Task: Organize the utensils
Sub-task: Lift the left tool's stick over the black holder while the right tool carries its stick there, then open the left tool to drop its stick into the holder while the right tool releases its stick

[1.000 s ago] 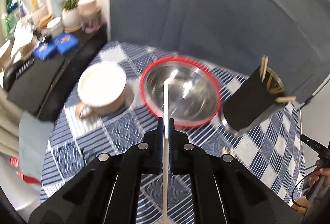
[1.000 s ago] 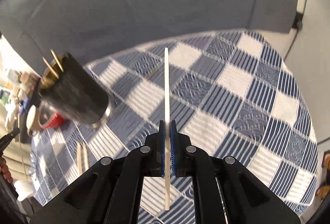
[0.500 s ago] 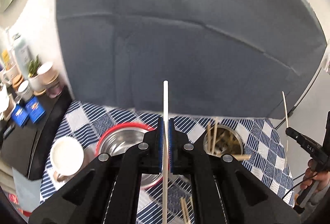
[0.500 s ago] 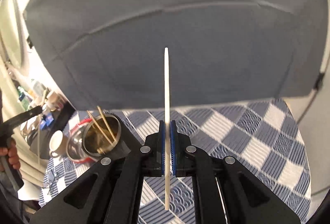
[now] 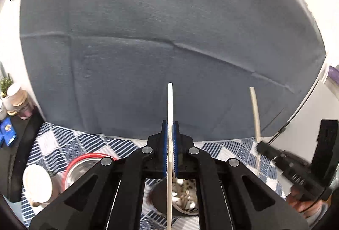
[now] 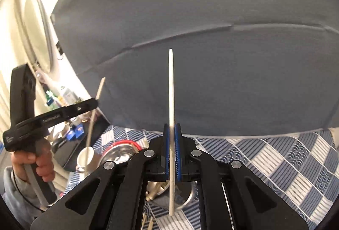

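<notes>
My left gripper's frame hides most of the utensil holder [image 5: 182, 196]; its contents blur. Left of the holder, the red-rimmed bowl [image 5: 84, 166] is half covered, the white cup [image 5: 37, 185] smeared.

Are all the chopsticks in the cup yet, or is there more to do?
Done: some sticks already sit in the holder. In hand: the left gripper is shut on a white chopstick, and the right gripper is shut on another chopstick, both above the holder. Left: drop both in, then collect the sticks on the tablecloth.
</notes>
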Tool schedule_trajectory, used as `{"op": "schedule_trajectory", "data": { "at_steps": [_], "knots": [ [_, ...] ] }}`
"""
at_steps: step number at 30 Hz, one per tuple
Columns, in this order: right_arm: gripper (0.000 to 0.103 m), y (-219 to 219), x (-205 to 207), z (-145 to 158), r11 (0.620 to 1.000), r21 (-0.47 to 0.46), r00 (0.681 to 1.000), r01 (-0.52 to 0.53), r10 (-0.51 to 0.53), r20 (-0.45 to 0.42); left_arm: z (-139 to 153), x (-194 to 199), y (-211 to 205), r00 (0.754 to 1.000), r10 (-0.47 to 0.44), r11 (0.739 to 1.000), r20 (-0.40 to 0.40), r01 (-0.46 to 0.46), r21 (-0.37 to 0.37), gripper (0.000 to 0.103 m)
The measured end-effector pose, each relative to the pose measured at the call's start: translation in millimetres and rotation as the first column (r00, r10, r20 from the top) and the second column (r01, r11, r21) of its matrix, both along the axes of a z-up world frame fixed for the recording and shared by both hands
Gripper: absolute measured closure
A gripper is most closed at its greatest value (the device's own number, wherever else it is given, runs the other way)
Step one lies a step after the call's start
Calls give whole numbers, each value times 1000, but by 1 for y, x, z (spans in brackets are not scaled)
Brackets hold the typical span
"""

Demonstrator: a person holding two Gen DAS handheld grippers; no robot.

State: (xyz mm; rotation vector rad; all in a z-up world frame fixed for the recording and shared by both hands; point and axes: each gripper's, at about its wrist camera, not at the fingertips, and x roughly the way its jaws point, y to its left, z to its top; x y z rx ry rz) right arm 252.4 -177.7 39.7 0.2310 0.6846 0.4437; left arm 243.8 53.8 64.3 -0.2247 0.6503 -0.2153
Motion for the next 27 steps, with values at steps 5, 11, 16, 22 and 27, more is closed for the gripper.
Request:
{"op": "schedule_trajectory", "data": {
  "at_steps": [5, 11, 16, 22, 27],
  "knots": [
    [98, 17, 8, -12, 998, 39, 998, -38, 37, 45, -4, 4, -11, 997, 2, 999, 74, 1, -32, 98],
    [98, 26, 16, -30, 991, 106, 994, -84, 75, 84, -20, 8, -14, 989, -9, 992, 146, 27, -120, 98],
    [98, 29, 24, -50, 978, 185, 992, -97, 79, 101, -37, 8, -14, 982, 2, 993, 191, 21, -119, 98],
    [98, 34, 22, -70, 974, 209, 991, -84, 60, 119, -58, 10, -14, 982, -2, 991, 191, 28, -134, 98],
    [98, 30, 19, -84, 975, 205, 994, -81, 64, 92, -69, 6, -14, 984, -21, 993, 175, 42, -114, 98]
  ]
}}
